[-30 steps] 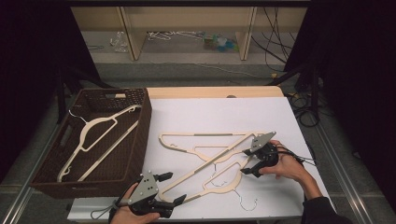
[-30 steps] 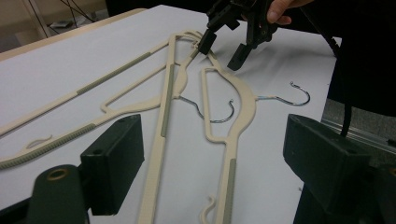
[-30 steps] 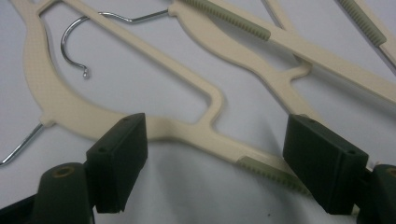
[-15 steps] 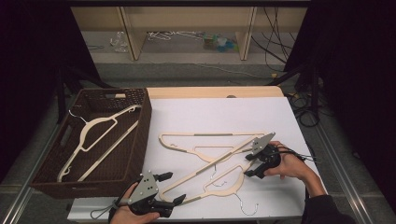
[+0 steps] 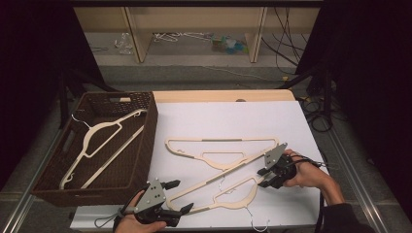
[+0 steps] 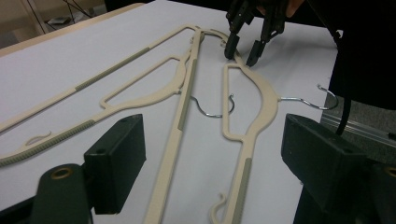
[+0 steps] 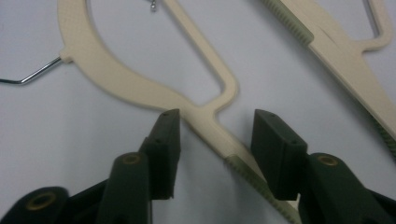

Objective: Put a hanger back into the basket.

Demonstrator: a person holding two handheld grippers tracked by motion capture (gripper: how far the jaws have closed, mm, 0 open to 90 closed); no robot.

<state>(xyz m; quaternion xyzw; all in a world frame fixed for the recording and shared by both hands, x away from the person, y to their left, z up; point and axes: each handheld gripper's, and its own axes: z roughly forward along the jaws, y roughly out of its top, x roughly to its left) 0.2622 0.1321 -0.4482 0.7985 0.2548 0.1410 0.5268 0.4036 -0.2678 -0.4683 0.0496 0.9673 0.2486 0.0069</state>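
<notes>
Two cream hangers lie crossed on the white table (image 5: 233, 116): the far hanger (image 5: 223, 141) (image 6: 140, 93) and the near hanger (image 5: 233, 194) (image 6: 261, 102) (image 7: 140, 88). My right gripper (image 5: 262, 178) (image 6: 241, 57) (image 7: 217, 116) straddles the near hanger's arm by its right end. Its jaws have just been closing, and a gap still shows on each side of the arm. My left gripper (image 5: 183, 195) (image 6: 212, 135) stands open at the front, jaws wide on either side of the near hanger's left end. A third hanger (image 5: 104, 133) lies in the brown basket (image 5: 82, 194).
The basket stands against the table's left edge. A wire hook (image 5: 257, 224) of the near hanger reaches the front edge. Cables (image 5: 316, 121) lie off the table's right side, and a low shelf (image 5: 194, 19) stands beyond the far edge.
The right gripper's jaws have narrowed around the near hanger's arm, and it has shifted slightly along the hanger. The left gripper and the hangers have stayed put.
</notes>
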